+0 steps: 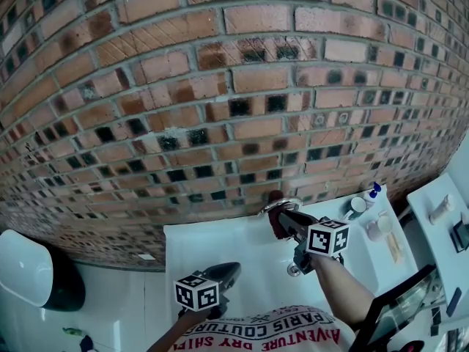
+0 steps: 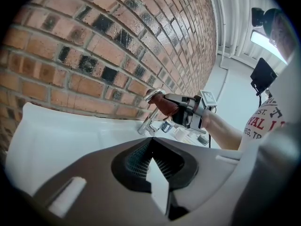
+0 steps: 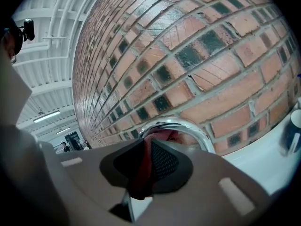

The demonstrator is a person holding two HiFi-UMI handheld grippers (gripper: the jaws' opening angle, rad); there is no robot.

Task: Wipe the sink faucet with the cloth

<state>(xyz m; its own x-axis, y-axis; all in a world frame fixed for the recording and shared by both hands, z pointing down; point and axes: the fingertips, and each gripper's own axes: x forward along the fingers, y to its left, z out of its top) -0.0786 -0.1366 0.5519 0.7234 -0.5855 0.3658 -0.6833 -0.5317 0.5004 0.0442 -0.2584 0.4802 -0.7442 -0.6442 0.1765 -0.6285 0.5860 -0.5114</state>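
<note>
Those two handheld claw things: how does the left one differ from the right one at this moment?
The right gripper is clamped on a red cloth, while the left gripper is shut on nothing. The right gripper holds the cloth up at the chrome faucet. The left gripper hangs lower over the white sink, apart from the faucet. Both have their dark jaws together.

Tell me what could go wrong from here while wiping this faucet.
1. The right gripper pinches only a thin fold of the red cloth; rubbing the chrome faucet could pull it free.
2. A cup and pump bottle stand near the faucet; a wide swipe might knock them.
</note>
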